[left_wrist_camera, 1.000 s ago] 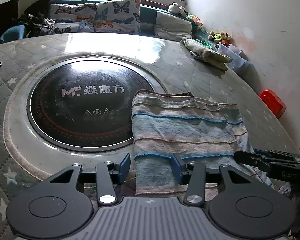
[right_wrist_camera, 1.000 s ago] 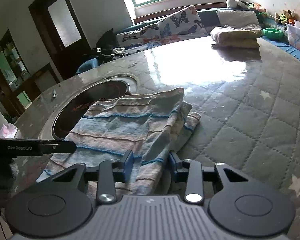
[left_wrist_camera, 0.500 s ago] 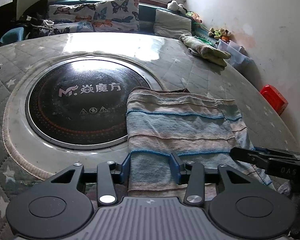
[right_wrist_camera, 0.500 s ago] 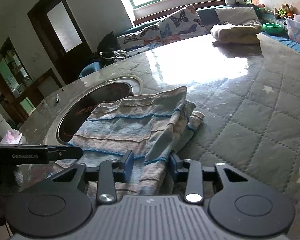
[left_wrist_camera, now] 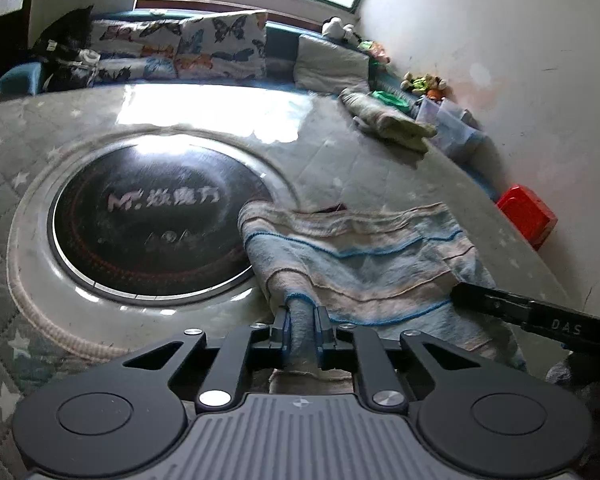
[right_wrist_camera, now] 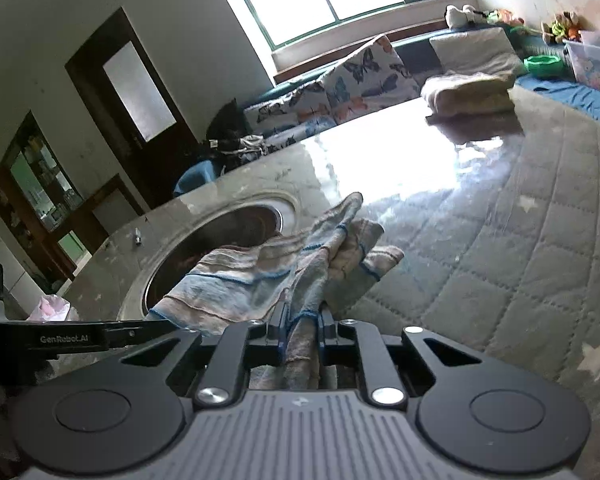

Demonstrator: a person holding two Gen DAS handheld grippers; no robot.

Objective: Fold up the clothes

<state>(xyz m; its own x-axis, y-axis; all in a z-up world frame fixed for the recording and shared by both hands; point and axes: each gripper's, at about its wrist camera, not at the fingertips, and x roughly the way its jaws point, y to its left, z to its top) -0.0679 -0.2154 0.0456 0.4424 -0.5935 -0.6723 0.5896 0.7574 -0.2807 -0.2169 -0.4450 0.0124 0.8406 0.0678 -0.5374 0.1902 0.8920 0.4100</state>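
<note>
The striped garment [left_wrist_camera: 364,264] lies on the quilted table [right_wrist_camera: 500,264], its left part over the round black cooktop [left_wrist_camera: 152,216]. The left gripper [left_wrist_camera: 301,330] and right gripper [right_wrist_camera: 301,330] are each clamped on a near corner, so a fold is probably starting; next, both corners likely travel to the far edge together. Only the right view shows the bunched right side.

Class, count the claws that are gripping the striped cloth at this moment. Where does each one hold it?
2. The left claw pinches the striped cloth at its near-left edge; the right claw pinches its near-right edge.
</note>
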